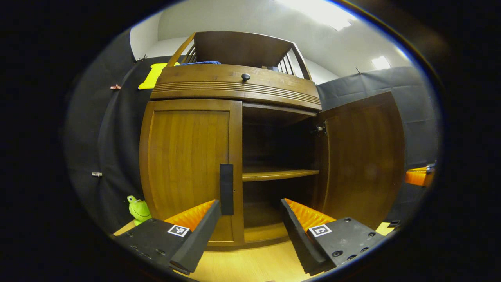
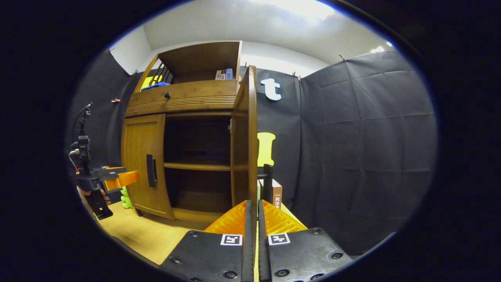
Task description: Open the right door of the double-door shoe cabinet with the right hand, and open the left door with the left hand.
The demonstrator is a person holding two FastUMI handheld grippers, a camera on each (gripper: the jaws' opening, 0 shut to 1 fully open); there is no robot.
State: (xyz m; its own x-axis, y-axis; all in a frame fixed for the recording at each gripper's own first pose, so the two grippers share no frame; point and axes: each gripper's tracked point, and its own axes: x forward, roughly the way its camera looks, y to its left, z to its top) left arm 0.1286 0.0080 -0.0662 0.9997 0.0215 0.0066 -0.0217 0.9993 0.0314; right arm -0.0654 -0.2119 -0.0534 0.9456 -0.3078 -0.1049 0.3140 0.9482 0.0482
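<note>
2 doors: the shoe cabinet [image 1: 235, 86] has 2 doors. 1 is open and 1 is shut.
cabinet: it is big and brown. it stands on the pale floor [image 1: 250, 266] by the black wall. the inside is dark, with a shelf [image 1: 280, 173] across the middle.
right door [image 1: 364, 156]: it is swung out wide. in the right gripper view its edge [image 2: 250, 137] stands up straight just past the fingers.
left door [image 1: 188, 156]: it sits flat and shut. this part of the job is not done yet.
handle [image 1: 226, 189]: a dark bar on the left door, near the middle edge. it is just above the left finger in the left gripper view.
left gripper [image 1: 248, 219]: the jaws stand wide apart and hold nothing. it is close to the handle but not on it.
right gripper [image 2: 253, 213]: the jaws are pressed almost together. i cannot tell if they pinch the door edge or are just in front of it.
toy: a little green toy [image 1: 137, 209] sits on the floor to the left of the cabinet.
what could go wrong: the left jaws may slip off the thin handle if they close beside it. then the door stays shut. a fast pull could swing the door into the toy.
</note>
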